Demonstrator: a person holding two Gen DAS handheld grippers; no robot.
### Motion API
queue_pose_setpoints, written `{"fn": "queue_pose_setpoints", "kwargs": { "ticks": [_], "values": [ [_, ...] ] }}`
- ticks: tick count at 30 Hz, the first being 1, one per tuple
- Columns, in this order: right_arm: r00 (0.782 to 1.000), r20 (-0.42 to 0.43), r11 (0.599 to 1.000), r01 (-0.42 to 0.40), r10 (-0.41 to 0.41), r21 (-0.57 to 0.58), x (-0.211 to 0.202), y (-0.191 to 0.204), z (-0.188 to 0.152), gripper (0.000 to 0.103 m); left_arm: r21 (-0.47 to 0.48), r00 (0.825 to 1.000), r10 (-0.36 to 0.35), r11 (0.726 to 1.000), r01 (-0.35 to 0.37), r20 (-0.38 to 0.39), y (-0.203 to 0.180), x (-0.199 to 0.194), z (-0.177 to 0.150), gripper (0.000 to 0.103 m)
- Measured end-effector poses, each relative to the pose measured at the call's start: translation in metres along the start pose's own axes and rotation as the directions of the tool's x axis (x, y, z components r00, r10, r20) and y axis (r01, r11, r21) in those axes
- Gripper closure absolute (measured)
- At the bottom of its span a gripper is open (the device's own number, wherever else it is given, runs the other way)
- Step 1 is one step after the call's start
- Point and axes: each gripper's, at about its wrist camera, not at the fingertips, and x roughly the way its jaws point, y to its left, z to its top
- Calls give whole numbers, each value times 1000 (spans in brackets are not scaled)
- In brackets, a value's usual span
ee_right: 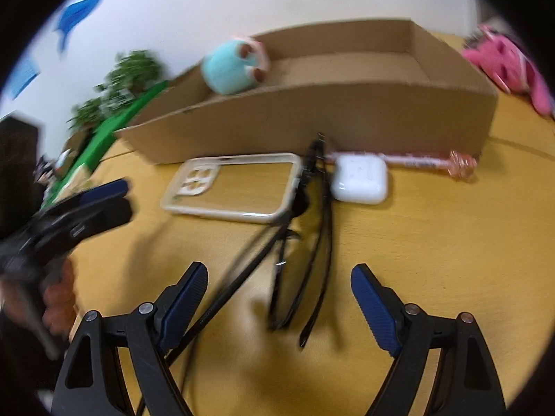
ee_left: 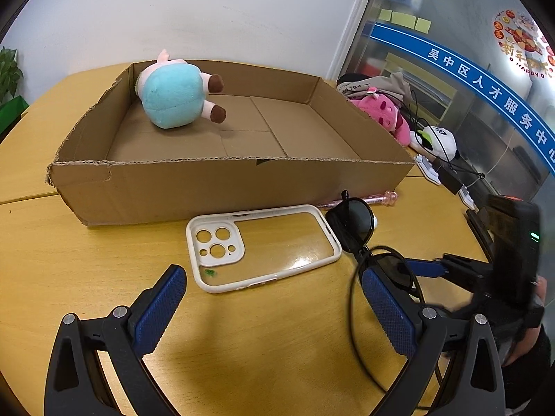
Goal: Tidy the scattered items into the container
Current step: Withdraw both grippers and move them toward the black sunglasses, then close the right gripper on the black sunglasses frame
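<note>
A shallow cardboard box (ee_left: pixel 208 180) (ee_right: pixel 347 118) stands on the yellow table and holds a blue plush toy (ee_left: pixel 173 98) (ee_right: pixel 230 69). In front of it lie a clear phone case (ee_left: pixel 263 246) (ee_right: pixel 236 187), black sunglasses (ee_left: pixel 353 228) (ee_right: pixel 305 228), a white earbud case (ee_right: pixel 359 178) and a pink pen (ee_left: pixel 367 199) (ee_right: pixel 416 163). My left gripper (ee_left: pixel 274 294) is open, just short of the phone case. My right gripper (ee_right: pixel 279 294) is open, low over the table, with the sunglasses' arms between its fingers.
A pink plush (ee_left: pixel 381 112) (ee_right: pixel 503 59), a white plush (ee_left: pixel 437 138), cables and a black device lie right of the box. A green plant (ee_right: pixel 131 72) stands at the table's left. The right-hand gripper (ee_left: pixel 426 267) shows in the left wrist view.
</note>
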Motion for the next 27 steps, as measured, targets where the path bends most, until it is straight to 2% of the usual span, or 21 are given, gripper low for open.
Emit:
{"fn": "queue_pose_setpoints", "kwargs": {
  "ticks": [3,7,10,12,15,18,20,22,24,27],
  "values": [
    [997,1,993,-81,81,-85,-23,5,-11,18,-2,1000,-12,1000,12,0,0,2,2,0],
    [994,-7,992,-112,112,-51,-43,-9,-22,17,20,999,-35,999,36,-12,-5,8,5,0],
    [990,-17,989,-141,140,-39,-55,-20,-28,17,22,995,-91,996,91,-35,-9,17,12,0],
    [984,-29,981,-180,178,-74,-66,-21,-32,17,17,990,-129,991,131,-59,-14,25,19,0],
    [982,-14,974,-187,187,-128,-87,-22,-36,17,34,979,-177,983,182,-102,-26,44,29,1],
    [987,32,988,-155,155,3,-87,-38,-24,17,32,969,-201,978,208,-146,-41,66,37,2],
    [995,46,988,-95,90,120,-75,-52,-15,17,10,959,-220,974,225,-180,-47,80,39,3],
    [998,56,985,-22,13,172,-60,-60,-5,17,-18,950,-232,972,234,-209,-51,91,39,4],
    [998,55,988,30,-39,151,-45,-61,7,17,-32,945,-238,971,236,-226,-53,98,39,4],
    [999,31,999,39,-40,35,-25,-52,21,17,-51,940,-239,971,234,-243,-54,105,38,5]
  ]
}}
